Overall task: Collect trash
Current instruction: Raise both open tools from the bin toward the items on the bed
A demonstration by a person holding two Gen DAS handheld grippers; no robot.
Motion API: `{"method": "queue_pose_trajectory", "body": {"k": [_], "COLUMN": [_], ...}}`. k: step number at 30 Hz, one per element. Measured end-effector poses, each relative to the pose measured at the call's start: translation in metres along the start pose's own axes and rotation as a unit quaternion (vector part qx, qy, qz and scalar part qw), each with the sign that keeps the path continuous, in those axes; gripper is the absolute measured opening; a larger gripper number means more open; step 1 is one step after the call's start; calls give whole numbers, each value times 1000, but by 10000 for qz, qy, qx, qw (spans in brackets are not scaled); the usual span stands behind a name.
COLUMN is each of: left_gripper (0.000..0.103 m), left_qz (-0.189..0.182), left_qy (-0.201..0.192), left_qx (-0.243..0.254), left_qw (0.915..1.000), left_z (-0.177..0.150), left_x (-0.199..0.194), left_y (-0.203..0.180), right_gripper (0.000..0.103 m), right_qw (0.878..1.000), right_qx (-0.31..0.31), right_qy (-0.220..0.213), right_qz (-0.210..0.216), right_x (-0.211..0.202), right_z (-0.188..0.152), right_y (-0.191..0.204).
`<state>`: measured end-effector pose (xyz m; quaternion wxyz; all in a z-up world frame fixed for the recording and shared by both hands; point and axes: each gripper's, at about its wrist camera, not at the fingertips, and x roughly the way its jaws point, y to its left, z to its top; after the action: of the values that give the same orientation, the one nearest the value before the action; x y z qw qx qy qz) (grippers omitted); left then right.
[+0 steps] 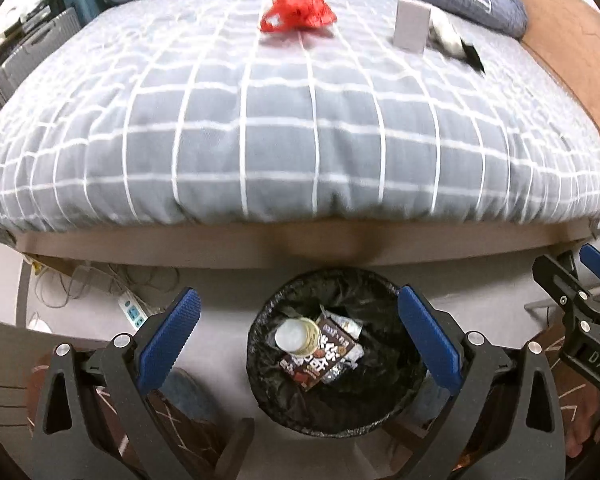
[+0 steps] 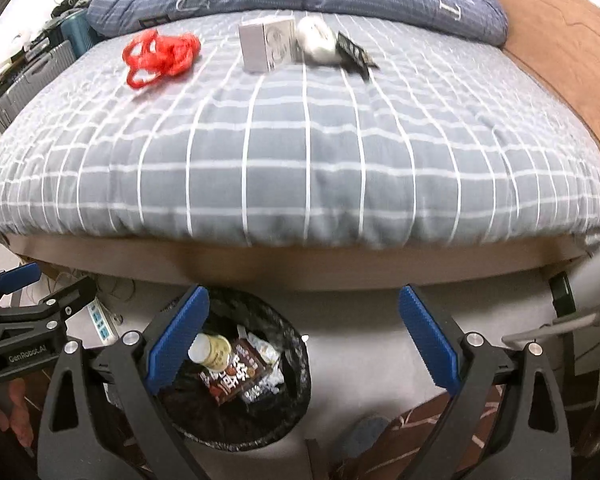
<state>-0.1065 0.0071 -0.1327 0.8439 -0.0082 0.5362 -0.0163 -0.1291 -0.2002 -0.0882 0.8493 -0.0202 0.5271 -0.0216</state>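
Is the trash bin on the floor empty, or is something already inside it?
Not empty. The trash bin holds a bottle with a pale cap, a brown snack wrapper and crumpled foil. It is far from full.

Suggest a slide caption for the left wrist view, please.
Open left gripper above lined bin; red bag on bed.

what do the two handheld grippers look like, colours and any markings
Both are black angular frames with silver rivets and triangular cutouts, ending in blue ribbed finger pads. The left gripper carries white "GenRobot.AI" lettering on its side, seen from the right wrist view. The right gripper shows white "DAS" lettering, seen from the left wrist view.
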Motion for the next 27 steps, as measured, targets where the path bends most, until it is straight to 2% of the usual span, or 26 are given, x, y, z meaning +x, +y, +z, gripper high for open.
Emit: {"method": "queue_pose_trajectory", "body": {"k": [14, 27], "left_gripper": [97, 97], "left_qz": [74, 205], "left_qy": [-399, -693], "left_qx": [-40, -48], "left_qw": [9992, 9974], "left_z": [72, 170], "left_x": [-26, -19], "left_y": [2, 5], "right_gripper": [92, 87], "right_qw": [9990, 9983], "right_qx": [48, -28], "right_qy": [-424, -577], "right_qz": [-144, -118], "right_x": [-4, 22], "right_z": [74, 155], "right_y": [-18, -30]}}
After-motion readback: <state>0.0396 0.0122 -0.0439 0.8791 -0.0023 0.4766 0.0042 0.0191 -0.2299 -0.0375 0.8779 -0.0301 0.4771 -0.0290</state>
